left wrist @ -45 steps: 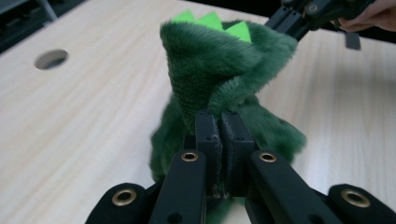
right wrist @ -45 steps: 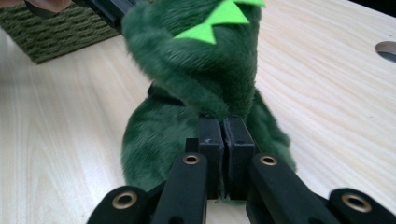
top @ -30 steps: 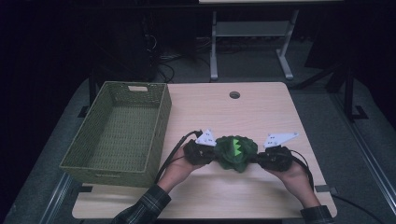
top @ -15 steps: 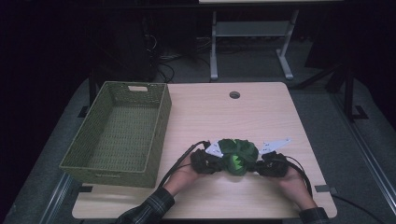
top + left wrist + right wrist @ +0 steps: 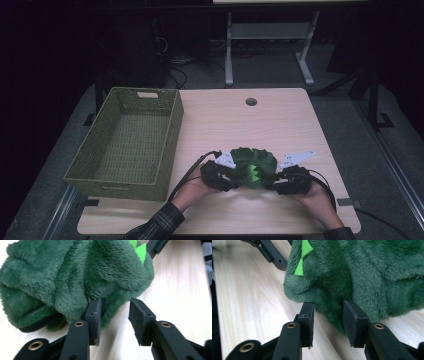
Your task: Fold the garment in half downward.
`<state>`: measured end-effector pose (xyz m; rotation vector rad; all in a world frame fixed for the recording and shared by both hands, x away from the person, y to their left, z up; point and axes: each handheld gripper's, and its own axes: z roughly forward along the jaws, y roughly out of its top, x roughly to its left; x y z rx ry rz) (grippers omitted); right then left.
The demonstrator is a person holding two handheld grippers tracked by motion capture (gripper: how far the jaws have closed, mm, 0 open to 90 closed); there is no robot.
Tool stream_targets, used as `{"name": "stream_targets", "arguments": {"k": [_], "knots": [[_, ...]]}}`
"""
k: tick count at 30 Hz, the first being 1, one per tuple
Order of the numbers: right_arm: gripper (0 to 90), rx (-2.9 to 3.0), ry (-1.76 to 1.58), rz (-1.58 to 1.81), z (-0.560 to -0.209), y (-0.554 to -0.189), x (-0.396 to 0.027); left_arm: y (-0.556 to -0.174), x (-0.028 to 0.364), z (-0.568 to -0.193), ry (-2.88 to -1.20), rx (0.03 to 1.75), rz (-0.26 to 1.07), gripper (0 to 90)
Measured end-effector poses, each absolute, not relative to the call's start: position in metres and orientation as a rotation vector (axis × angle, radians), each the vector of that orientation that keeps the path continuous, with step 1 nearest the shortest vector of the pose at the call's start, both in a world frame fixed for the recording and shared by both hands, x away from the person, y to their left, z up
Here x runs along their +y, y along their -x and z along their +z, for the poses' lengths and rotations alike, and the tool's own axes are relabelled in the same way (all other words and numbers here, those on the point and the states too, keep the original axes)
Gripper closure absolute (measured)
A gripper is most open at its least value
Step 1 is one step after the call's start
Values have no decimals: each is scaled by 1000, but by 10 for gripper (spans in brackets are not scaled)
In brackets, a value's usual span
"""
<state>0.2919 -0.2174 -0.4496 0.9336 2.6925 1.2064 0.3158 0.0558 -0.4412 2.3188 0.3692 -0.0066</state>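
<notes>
Plush (image 5: 255, 167): green, with light-green spikes, bunched on the table (image 5: 280, 125) near its front edge, between the two grippers
Left gripper (image 5: 114, 312): jaws have just been opening; now parted, a fold of plush at the gap, one pad touching the fur, no squeeze
Right gripper (image 5: 328, 313): jaws have just been opening; parted, plush edge lying between the pads, not pinched
Hands: left hand (image 5: 192, 187) and right hand (image 5: 312, 192) low at the front edge
Room: bare wood behind the plush up to the hole (image 5: 251, 101); basket (image 5: 127, 142) stands left, well apart, at the table's left edge
Change: plush sits lower and closer to the front edge than a second ago, more bunched
</notes>
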Motion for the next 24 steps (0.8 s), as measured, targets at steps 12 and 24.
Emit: {"name": "stream_targets", "arguments": {"k": [12,24], "knots": [[561,2627,-884,1335,-428,-274,-229,-307,70,-422,-2270,364,4,572],[776,2581,-875,1317,-417,-283,-226,-328,63,-405,-2205,386,59,730]]}}
